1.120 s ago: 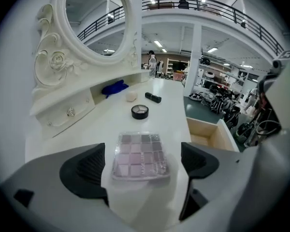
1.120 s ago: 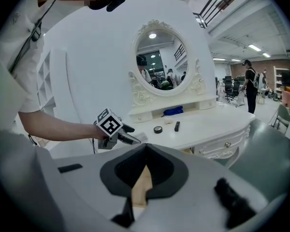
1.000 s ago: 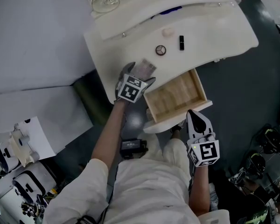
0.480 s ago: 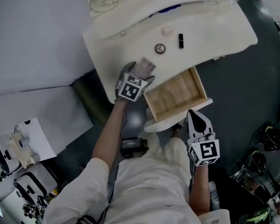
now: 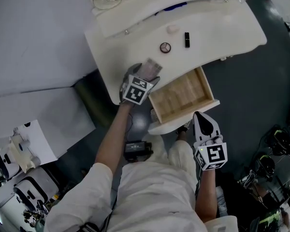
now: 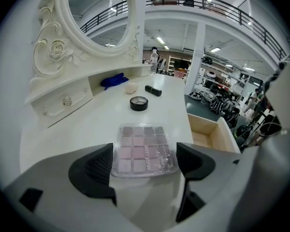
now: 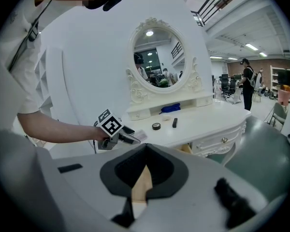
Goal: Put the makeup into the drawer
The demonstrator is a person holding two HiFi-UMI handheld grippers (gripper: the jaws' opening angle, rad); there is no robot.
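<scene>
**Gently, by the edges: a thin palette to lift**

Flat, light and stiff, the eyeshadow palette (image 6: pixel 144 149) lies on the vanity top (image 5: pixel 135 42) with a slick clear lid that probably cracks under a hard squeeze. The left gripper (image 6: pixel 145 161) has its jaws closed against the palette's two long sides, the sensible hold. The open drawer (image 5: pixel 181 96) waits just beside it. The right gripper (image 7: pixel 145 151) hangs below the drawer front, pinched together and empty.

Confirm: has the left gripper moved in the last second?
No. The left gripper keeps the same offset from the open drawer, on the tabletop just left of it, with the eyeshadow palette between its jaws.
</scene>
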